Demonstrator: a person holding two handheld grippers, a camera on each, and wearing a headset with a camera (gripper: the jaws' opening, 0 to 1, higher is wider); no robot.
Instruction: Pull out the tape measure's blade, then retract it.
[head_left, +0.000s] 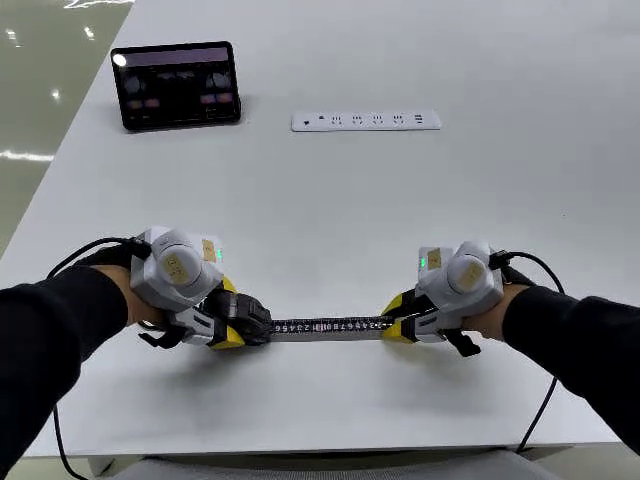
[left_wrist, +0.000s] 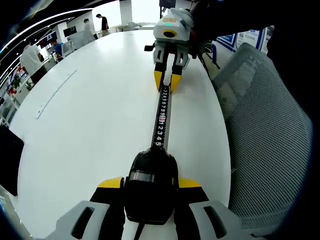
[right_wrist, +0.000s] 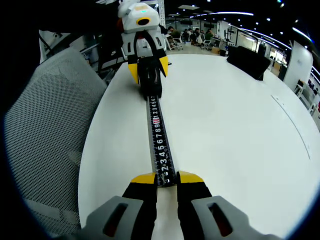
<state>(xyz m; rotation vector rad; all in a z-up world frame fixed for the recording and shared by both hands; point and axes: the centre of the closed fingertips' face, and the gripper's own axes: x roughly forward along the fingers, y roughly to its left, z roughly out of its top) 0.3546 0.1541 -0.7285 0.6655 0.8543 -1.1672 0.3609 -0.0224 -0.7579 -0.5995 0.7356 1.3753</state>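
Your left gripper (head_left: 232, 315) is clamped on the black case (left_wrist: 151, 190), one yellow-tipped finger on each flank of it. Your right gripper (head_left: 392, 322) pinches the free end of the blade (right_wrist: 159, 140), its tips drawn in close on either side of the strip.

Both of your forearms come in from the bottom corners of the head view in black sleeves and angle inward. Your left hand (head_left: 132, 300) and right hand (head_left: 490, 318) are wrapped around the grippers' grey bodies, low over the table (head_left: 330, 200). The two grippers point straight at each other along the table's near edge, well apart. A cable loops out behind each one.

The blade runs in a straight line from the case's mouth to the right gripper's tips, numbers facing up. It lies on or just above the tabletop; you cannot tell which. In the left gripper view the right gripper faces you at the blade's far end. In the right gripper view the left gripper faces you with the case held between its fingers.

At the far side of the table a dark tablet (head_left: 177, 84) stands propped to your left, and a white power strip (head_left: 366, 121) lies flat near the middle. A grey mesh chair (left_wrist: 265, 140) sits beside the table's near edge.
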